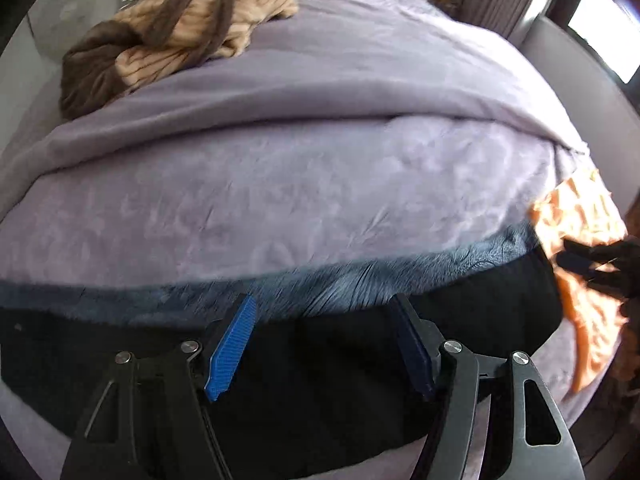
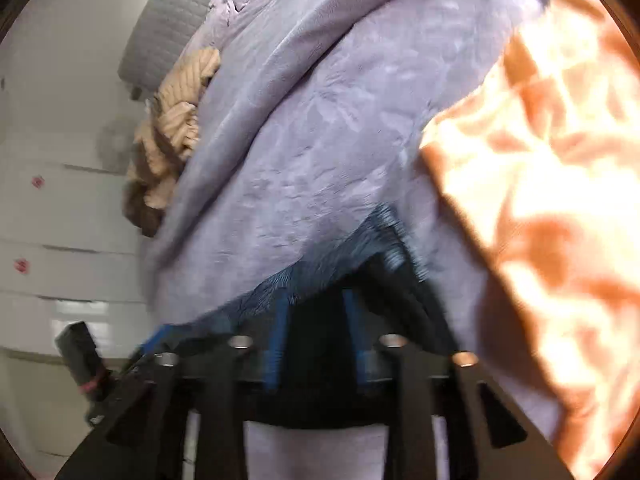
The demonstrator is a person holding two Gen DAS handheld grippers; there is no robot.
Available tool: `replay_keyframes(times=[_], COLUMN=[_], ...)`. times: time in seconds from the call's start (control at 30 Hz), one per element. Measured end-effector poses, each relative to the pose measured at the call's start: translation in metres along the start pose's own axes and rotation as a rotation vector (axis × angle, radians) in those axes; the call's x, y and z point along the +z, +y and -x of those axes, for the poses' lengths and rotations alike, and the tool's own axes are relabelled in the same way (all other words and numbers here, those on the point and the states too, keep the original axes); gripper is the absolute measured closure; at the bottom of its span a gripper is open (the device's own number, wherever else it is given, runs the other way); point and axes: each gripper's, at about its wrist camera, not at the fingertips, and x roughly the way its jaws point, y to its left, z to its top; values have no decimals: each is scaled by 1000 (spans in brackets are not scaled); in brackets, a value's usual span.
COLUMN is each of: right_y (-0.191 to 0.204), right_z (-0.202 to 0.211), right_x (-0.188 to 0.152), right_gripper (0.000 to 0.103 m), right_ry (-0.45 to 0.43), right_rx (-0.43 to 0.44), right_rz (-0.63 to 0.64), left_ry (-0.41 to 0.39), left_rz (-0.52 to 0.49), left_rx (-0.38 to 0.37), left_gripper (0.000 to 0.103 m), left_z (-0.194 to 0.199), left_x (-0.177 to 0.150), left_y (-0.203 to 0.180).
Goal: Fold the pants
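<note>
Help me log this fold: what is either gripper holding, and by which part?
Nothing, as far as shows. The left gripper hangs with jaws apart over the black pants; the right gripper, blurred, also looks open and empty.

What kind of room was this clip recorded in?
Most likely a bedroom. A bed with a lilac blanket fills the view, a grey quilted headboard stands at its far end, and clothes lie on it: black pants and a crumpled tan and brown garment.
</note>
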Motion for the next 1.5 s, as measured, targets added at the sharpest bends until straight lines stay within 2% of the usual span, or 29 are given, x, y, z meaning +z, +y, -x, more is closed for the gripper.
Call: replay_keyframes(times=[0.03,0.13,0.23,0.3,0.37,0.4,0.43,0.5,0.57,0.6,0.67,0.7,0.73,0.77,0.8,0.83,0.93,1.0,1.03,1.1,1.23,1.27,1.3,1.4,1.5], right_y=[1,-10,-37,-48,-52,-50,-46,-37,-40,-38,-22,-11,3,21,31,46,63,69,68,59,34,31,30,27,22], right_z=[3,30,39,31,16,7,-4,-11,-7,-1,15,24,29,23,14,-11,-70,-108,-122,-133,-120,-109,-96,-60,-33], right_x=[-2,-28,-47,-48,-39,-35,-30,-22,-15,-15,-18,-22,-26,-28,-28,-27,-24,-19,-14,0,31,34,34,17,-14], right_gripper=[52,52,52,52,54,81,90,90,89,80,80,80,80,80,80,80,80,80,84,87,87,83,82,71,68], right_ry=[-13,-66,-71,-64,-38,-12,16,4,-13,-28,-95,-132,-163,-157,-125,-51,52,97,102,60,-7,-18,-33,-44,-27], right_rx=[2,-79,-133,-165,-147,-148,-174,-269,-352,-391,-421,-398,-364,-310,-281,-240,-174,-189,-224,-265,-329,-319,-300,-214,-114], right_rz=[7,12,-25,-32,-25,-4,24,66,23,10,64,113,169,241,277,328,383,413,423,420,310,279,255,202,159], left_ry=[12,52,96,102,101,109,113,132,132,105,35,24,25,38,71,81,70,49,40,37,43,35,32,41,79], left_rz=[-7,-2,30,37,26,18,18,49,80,77,55,45,36,34,39,45,69,94,106,128,158,155,149,139,169], left_rx=[22,57,67,82,113,139,148,157,146,139,153,164,180,189,196,195,220,221,218,215,226,231,237,271,320], left_gripper=[34,34,34,34,33,33,33,33,33,33,32,23,21,21,21,21,21,21,21,21,21,21,21,21,21], left_z=[-3,-10,-23,-31,-43,-53,-58,-67,-57,-47,-28,-26,-30,-36,-50,-57,-79,-90,-93,-99,-93,-86,-81,-58,-31], left_x=[-9,-27,-43,-47,-48,-47,-46,-40,-32,-30,-26,-24,-22,-20,-18,-16,-10,-6,-2,8,23,24,24,11,-20], left_y=[1,4,9,8,5,5,5,11,17,19,24,26,29,30,30,31,30,35,38,45,56,59,63,79,104])
